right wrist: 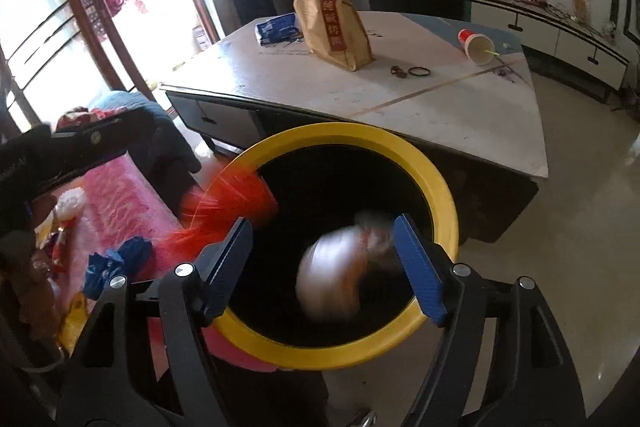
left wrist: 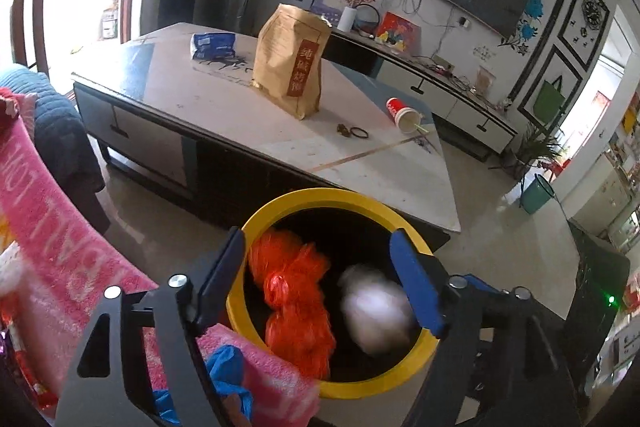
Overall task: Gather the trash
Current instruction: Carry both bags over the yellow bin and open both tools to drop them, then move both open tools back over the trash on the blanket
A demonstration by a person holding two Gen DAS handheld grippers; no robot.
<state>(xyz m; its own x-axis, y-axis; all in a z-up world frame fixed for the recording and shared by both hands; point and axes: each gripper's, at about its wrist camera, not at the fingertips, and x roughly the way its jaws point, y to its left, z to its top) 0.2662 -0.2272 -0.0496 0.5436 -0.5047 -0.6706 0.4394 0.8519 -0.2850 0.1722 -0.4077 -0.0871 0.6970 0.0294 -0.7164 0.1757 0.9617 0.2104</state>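
Now both tongs, left and right, gape empty; we'd pinch the light, crushable cup mid-wall.

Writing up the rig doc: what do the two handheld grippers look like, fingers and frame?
Both match. The left gripper and right gripper each have two flat, blue, rectangular fingers with a fine ribbed texture, mounted on black angular linkage arms with triangular cutouts and round silver pivot bolts. No cables or sleeves show. Faint pale lettering marks the left unit's black body in the right wrist view.
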